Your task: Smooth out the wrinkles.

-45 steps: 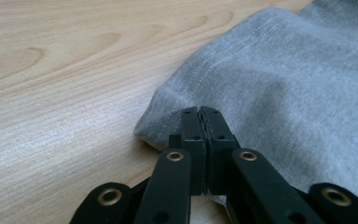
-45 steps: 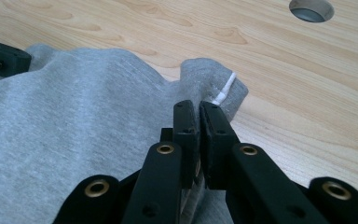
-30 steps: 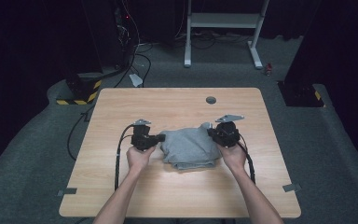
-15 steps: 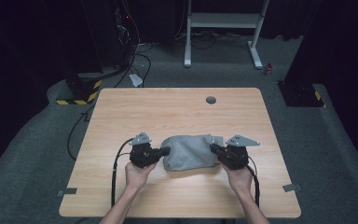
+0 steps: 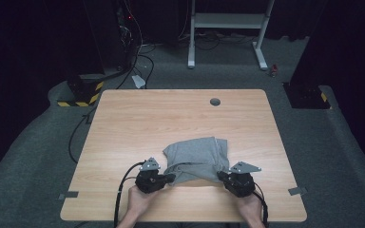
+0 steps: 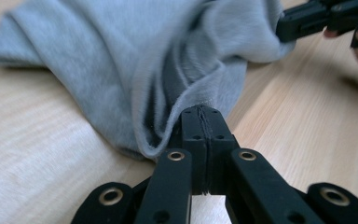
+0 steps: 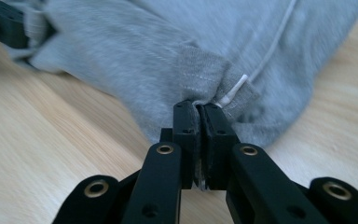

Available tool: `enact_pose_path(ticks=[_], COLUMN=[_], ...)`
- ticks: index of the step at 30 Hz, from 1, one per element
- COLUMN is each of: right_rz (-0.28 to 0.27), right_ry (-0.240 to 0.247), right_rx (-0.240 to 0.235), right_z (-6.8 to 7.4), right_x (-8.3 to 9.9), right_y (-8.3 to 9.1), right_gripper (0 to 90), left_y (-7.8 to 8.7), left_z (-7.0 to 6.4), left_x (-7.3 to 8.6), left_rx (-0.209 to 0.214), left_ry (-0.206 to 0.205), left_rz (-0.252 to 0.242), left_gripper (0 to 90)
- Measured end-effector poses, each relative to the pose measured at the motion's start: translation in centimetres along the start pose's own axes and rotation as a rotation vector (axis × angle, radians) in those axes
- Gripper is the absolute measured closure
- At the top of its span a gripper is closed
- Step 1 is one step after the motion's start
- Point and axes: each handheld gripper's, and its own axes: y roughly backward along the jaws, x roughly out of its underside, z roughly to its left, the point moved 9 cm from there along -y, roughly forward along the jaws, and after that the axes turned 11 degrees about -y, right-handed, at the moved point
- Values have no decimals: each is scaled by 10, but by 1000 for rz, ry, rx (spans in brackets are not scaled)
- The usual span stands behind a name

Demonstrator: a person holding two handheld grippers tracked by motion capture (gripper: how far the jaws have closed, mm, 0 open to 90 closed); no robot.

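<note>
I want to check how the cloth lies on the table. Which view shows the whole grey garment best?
The high view: the grey garment shows complete, bunched between the left tool and the right tool. The left gripper view shows just folds at its closed jaws; the right gripper view shows a pinched hem with a white cord.

A pale wooden worktop (image 5: 123,123) carries a crumpled grey garment (image 5: 197,156) near its front edge, with a round grommet (image 5: 214,101) toward the back.
</note>
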Motion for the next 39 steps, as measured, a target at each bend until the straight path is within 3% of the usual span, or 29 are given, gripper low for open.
enact_pose_path(ticks=[3, 9, 14, 16, 19, 21, 30, 34, 39], right_rz=[22, 35, 31, 40, 41, 41, 9, -5, -7], right_ry=[-9, 20, 9, -23, -29, -40, -56, -39, -7], right_rx=[20, 64, 86, 83, 91, 90, 73, 70, 75], right_z=[-6, -10, -19, -24, -31, -33, -29, -26, -25], right_x=[4, -5, -23, -31, -41, -43, -38, -36, -31], right_y=[-8, -21, -39, -46, -51, -52, -40, -35, -27], right_gripper=[850, 850, 850, 850, 850, 849, 838, 831, 812], left_y=[-3, -11, -20, -21, -19, -16, -12, -10, -5], left_z=[3, 20, 51, 61, 70, 70, 55, 53, 48], left_x=[-1, -10, -23, -28, -34, -33, -31, -27, -25], left_rx=[-7, -90, -131, -150, -154, -145, -113, -100, -107], left_ry=[11, 16, 57, 60, 86, 101, 69, 66, 20], left_rz=[8, 27, 27, 24, -11, -18, -36, -35, -10], left_gripper=[890, 888, 888, 887, 887, 887, 886, 888, 886])
